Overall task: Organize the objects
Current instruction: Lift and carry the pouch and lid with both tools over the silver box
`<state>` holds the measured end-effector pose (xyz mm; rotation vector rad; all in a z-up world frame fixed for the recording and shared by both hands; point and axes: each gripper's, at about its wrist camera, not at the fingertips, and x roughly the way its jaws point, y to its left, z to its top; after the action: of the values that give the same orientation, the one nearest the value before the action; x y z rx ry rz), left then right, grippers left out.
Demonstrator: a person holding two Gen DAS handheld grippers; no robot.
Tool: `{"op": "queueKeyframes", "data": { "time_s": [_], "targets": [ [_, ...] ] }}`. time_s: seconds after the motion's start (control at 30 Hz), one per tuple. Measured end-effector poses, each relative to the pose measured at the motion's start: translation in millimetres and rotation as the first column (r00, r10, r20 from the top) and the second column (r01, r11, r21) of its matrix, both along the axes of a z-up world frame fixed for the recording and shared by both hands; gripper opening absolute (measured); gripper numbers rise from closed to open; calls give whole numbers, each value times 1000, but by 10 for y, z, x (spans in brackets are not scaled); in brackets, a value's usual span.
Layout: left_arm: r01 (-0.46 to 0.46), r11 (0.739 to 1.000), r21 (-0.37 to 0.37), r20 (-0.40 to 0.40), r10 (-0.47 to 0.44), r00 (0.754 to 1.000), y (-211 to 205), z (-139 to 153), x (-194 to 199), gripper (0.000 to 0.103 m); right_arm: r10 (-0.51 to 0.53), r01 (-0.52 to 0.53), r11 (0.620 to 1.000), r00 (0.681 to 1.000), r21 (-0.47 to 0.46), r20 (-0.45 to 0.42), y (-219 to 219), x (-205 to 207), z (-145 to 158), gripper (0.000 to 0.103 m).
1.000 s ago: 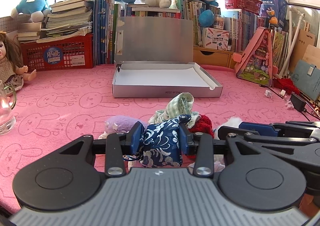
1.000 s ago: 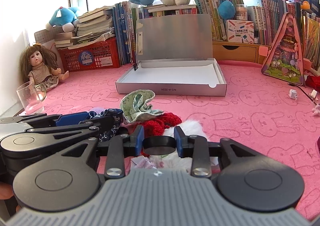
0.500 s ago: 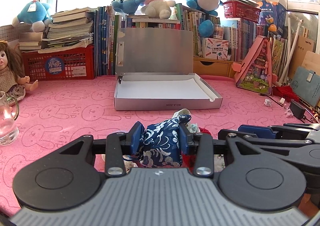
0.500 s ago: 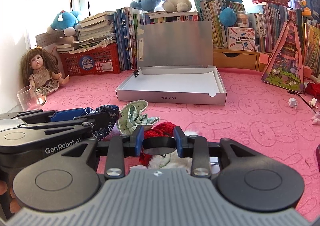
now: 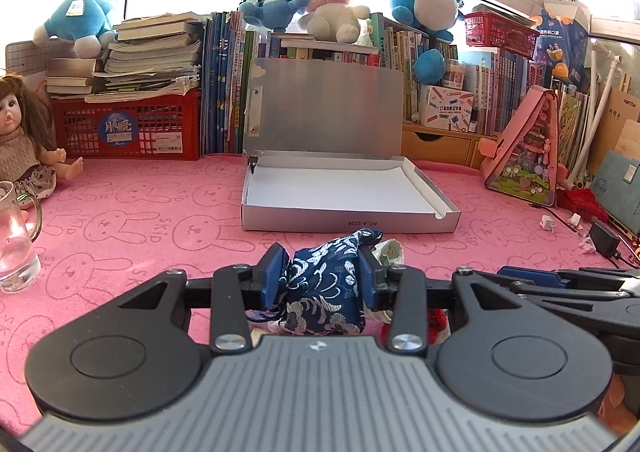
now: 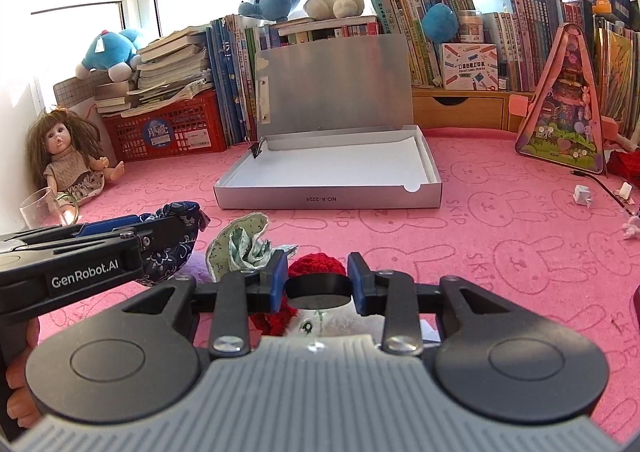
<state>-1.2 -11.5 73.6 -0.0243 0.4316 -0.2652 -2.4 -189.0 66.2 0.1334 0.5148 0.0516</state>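
Note:
My left gripper [image 5: 323, 276] is shut on a dark blue pouch with a white flower pattern [image 5: 326, 284], held above the pink mat. From the right wrist view the same blue pouch [image 6: 172, 236] hangs in the left gripper [image 6: 160, 236] at the left. My right gripper [image 6: 318, 282] is shut on a flat black round disc [image 6: 318, 289]. Below and ahead of it lie a red knitted piece [image 6: 316, 266], a pale green cloth pouch [image 6: 240, 248] and something white and fluffy [image 6: 320, 326]. An open silver box [image 5: 340, 191] with a raised lid stands farther back, its white inside bare.
A glass mug [image 5: 16, 240] stands at the left edge, and a doll [image 5: 24, 139] sits behind it. A red basket [image 5: 128, 127], books and plush toys line the back. A pink triangular case [image 5: 524, 155], small white pieces and a black adapter [image 5: 604, 244] are at the right.
My left gripper has lifted the blue pouch up off the pile and a little toward the box. The right gripper, holding the black disc, has barely moved.

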Motion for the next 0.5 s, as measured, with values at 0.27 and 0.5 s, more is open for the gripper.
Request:
{"op": "queueKeyframes", "data": {
  "time_s": [0.27,0.5],
  "targets": [
    [-7,1000,5,8,7,1000,-3,18,80,46,-8,8,1000,1000,6,-2,-31,55,12,38],
    [1,1000,12,33,-1,999,-19,63,224,46,-15,15,999,1000,29,14,-168,202,106,38]
  ]
}}
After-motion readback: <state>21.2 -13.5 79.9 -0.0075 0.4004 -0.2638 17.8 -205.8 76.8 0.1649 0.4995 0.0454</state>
